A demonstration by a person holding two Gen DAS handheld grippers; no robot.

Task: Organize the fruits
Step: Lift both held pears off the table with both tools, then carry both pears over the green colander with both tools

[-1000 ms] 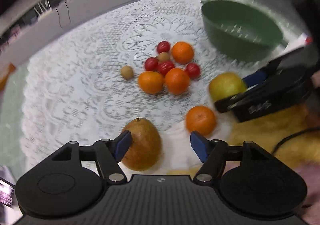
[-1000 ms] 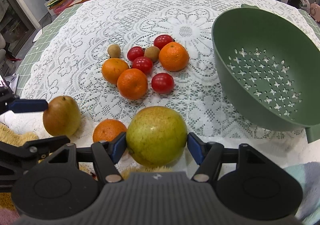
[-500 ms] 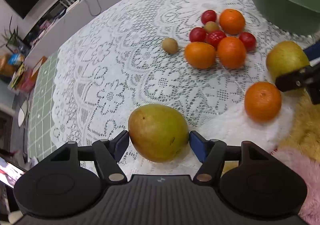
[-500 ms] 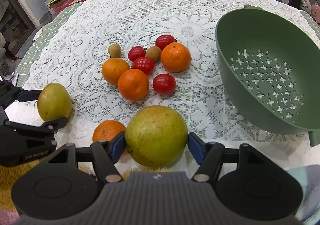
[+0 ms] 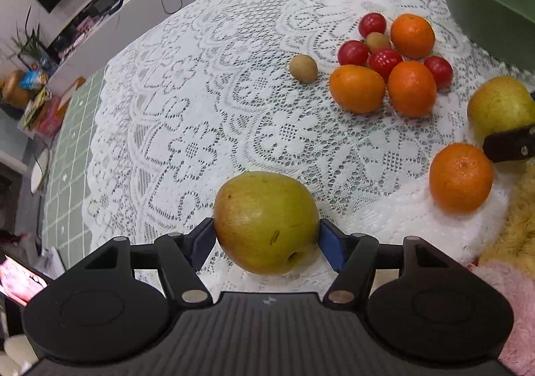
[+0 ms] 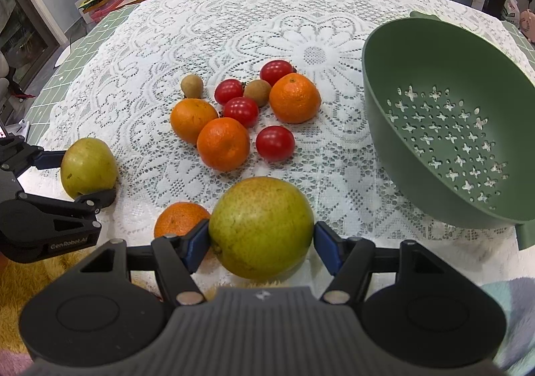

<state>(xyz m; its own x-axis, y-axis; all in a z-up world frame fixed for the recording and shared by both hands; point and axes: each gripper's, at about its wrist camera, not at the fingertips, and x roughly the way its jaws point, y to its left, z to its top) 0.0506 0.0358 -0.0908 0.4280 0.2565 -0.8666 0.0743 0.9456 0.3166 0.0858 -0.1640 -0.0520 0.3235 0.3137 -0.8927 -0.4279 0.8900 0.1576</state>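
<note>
Your left gripper [image 5: 267,237] has a yellow-green pear [image 5: 265,220] squarely between its blue pads, both touching its sides; jaws stand wide around it. They have just been closing: a second ago the pear sat off toward the left pad with a gap on the right, now it is centred and gripped. The pear rests low on the lace cloth [image 5: 214,82], near the counter edge.

Your right gripper [image 6: 262,239] is clamped on a second, greener pear [image 6: 260,225], unchanged from the earlier frames. One orange [image 6: 180,219] lies just beside its left finger. The cluster of oranges [image 6: 222,142], tomatoes [image 6: 275,143] and small brown fruits [image 6: 191,86] sits mid-cloth. The green colander [image 6: 444,122] is to the right, apart from the cluster.
</note>
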